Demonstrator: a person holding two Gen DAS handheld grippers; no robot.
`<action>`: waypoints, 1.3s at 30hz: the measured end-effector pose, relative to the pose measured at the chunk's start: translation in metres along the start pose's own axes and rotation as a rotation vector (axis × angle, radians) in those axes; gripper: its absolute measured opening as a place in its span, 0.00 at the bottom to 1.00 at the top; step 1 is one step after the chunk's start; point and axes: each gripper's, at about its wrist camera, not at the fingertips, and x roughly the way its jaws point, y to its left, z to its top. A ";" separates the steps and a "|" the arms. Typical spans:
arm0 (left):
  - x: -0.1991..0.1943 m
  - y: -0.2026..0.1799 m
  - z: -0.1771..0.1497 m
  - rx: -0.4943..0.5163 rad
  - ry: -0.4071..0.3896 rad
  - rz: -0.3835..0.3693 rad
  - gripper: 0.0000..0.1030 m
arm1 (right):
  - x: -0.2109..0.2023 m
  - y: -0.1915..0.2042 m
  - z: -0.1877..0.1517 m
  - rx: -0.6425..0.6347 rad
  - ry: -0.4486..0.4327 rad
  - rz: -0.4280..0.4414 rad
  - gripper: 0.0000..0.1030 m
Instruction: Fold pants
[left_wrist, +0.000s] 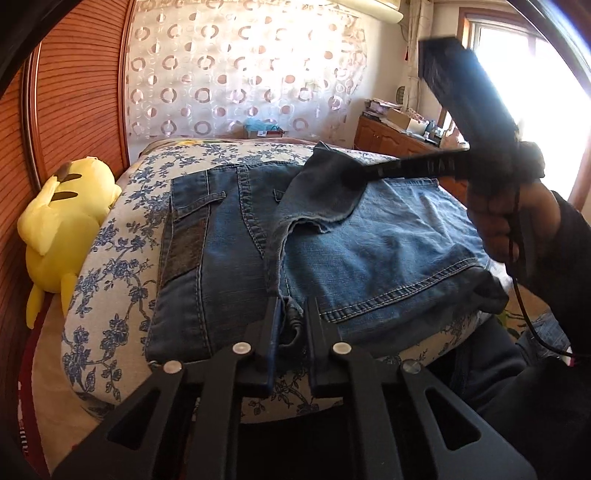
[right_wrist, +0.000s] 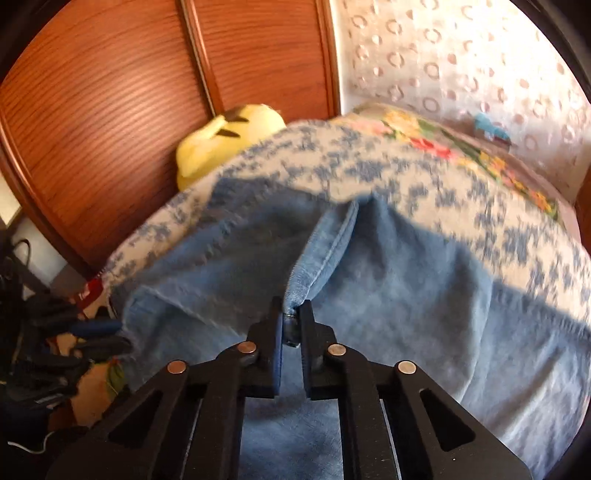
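Note:
Blue denim pants (left_wrist: 229, 251) lie folded across a bed with a blue floral cover (left_wrist: 110, 277). My left gripper (left_wrist: 293, 310) is at their near edge, shut on a bunched bit of denim. In the same view the right gripper (left_wrist: 352, 177), held by a person's hand (left_wrist: 509, 218), comes in from the right and pinches a raised, darker flap of the pants (left_wrist: 325, 192) above the flat layers. In the right wrist view my right gripper (right_wrist: 291, 310) is shut on a seamed fold of the pants (right_wrist: 406, 295), which is tented up toward its fingers.
A yellow plush toy (left_wrist: 66, 221) lies at the bed's left edge against reddish wooden sliding doors (left_wrist: 81, 92). A ring-patterned curtain (left_wrist: 240, 74) hangs behind the bed. A wooden dresser (left_wrist: 399, 140) with clutter stands by the bright window. Dark cables and gear (right_wrist: 37, 332) sit beside the bed.

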 end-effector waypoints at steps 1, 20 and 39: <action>-0.002 0.000 0.001 0.004 -0.002 -0.012 0.04 | -0.004 0.001 0.007 -0.010 -0.013 0.003 0.04; -0.050 0.051 0.010 -0.103 -0.130 0.049 0.03 | 0.015 0.049 0.118 -0.127 -0.129 0.055 0.04; -0.040 0.066 0.013 -0.106 -0.081 0.125 0.45 | -0.005 0.019 0.071 -0.067 -0.129 -0.016 0.36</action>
